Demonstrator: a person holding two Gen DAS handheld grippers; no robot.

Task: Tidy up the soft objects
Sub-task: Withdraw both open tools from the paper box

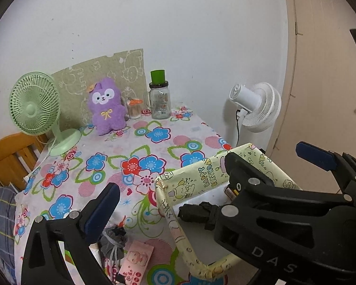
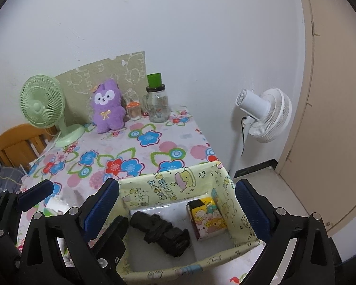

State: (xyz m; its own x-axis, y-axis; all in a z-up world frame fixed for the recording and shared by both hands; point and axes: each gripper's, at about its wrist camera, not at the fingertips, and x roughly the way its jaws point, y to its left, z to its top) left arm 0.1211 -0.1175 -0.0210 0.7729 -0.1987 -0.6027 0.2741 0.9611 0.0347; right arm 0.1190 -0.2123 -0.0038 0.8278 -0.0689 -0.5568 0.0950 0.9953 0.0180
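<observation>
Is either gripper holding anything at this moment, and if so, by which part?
Nothing is held. The left gripper and right gripper both stand open and empty above the patterned box; the black bundle lies loose inside it.

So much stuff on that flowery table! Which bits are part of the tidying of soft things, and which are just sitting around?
Part of the job:
- purple plush toy
- yellow patterned box
- black folded umbrella lying in the box
- grey drawstring pouch
- left gripper and right gripper, both open and empty

Just lying about:
- green desk fan
- glass jar
- white standing fan
</observation>
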